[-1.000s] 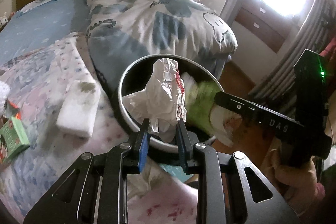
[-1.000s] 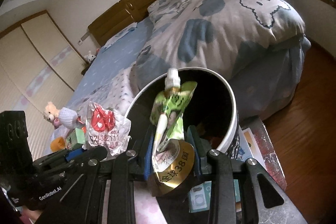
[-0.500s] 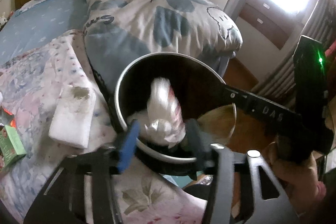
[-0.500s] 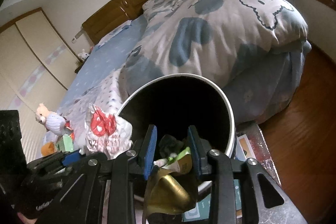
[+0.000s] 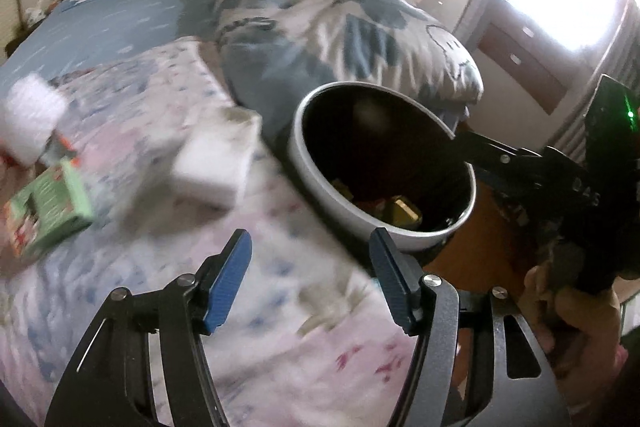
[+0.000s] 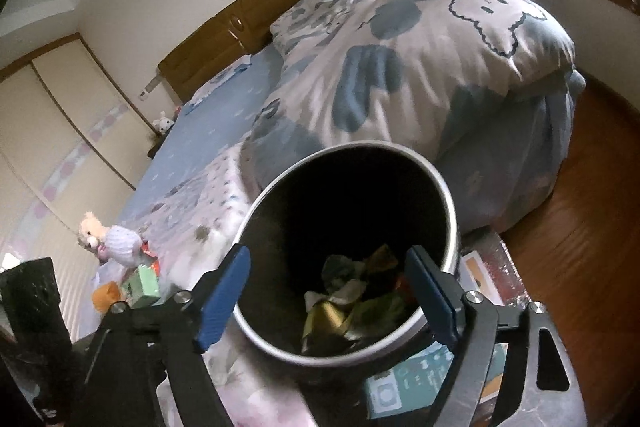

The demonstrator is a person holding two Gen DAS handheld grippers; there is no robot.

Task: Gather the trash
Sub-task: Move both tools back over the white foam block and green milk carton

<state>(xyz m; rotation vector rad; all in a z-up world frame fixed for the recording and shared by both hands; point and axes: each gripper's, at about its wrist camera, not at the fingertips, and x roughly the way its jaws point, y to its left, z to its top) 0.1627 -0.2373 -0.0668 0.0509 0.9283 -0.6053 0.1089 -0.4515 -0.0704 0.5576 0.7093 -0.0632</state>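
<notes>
On the bed (image 5: pixel 132 115), at the left of the left wrist view, a green box (image 5: pixel 48 207) and a white block (image 5: pixel 216 163) lie loose, probably trash not yet collected. The left gripper (image 5: pixel 310 281) hangs over the quilt with nothing between its opening jaws. Right of it stands the bin (image 5: pixel 320 195), close against the bed so drops fall in. The right gripper (image 6: pixel 326 301) sits above the bin's mouth, jaws opening, empty; wrappers (image 6: pixel 352 299) lie on the bin's bottom. Only the right wrist view shows that pile clearly, plus a soft toy (image 6: pixel 108 237); only the left shows the hand (image 5: pixel 576 311) holding the other tool.
</notes>
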